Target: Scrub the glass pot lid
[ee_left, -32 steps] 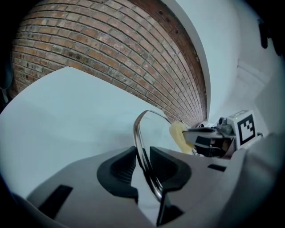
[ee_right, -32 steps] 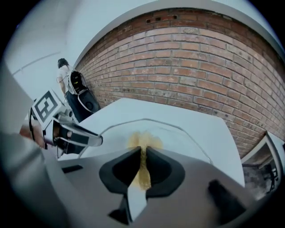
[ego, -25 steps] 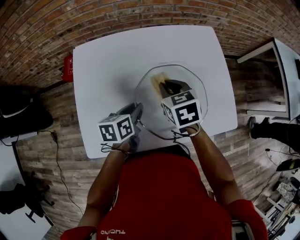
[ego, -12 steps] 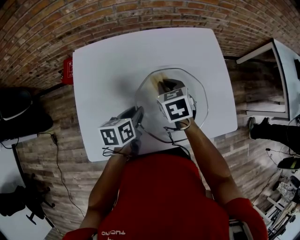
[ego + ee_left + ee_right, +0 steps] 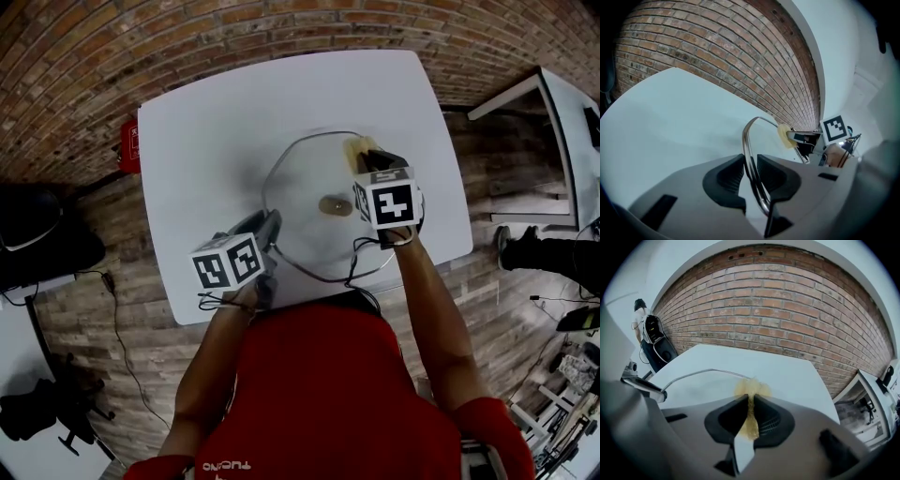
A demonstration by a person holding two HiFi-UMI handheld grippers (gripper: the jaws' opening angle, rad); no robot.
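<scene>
The glass pot lid with a metal rim lies on the white table, its round knob showing in the middle. My left gripper is at the lid's near left edge, shut on the rim, which runs up between the two dark pads. My right gripper reaches over the lid to its far right edge and is shut on a yellow sponge. The sponge rests against the glass just inside the rim.
A red object hangs at the table's left edge. A white desk stands off to the right, and a dark chair to the left. A brick wall lies beyond the table, with a person carrying a backpack beside it.
My right gripper has carried the sponge from over the lid's middle out to its far right rim, uncovering the knob. The left gripper has kept its hold on the near rim.
</scene>
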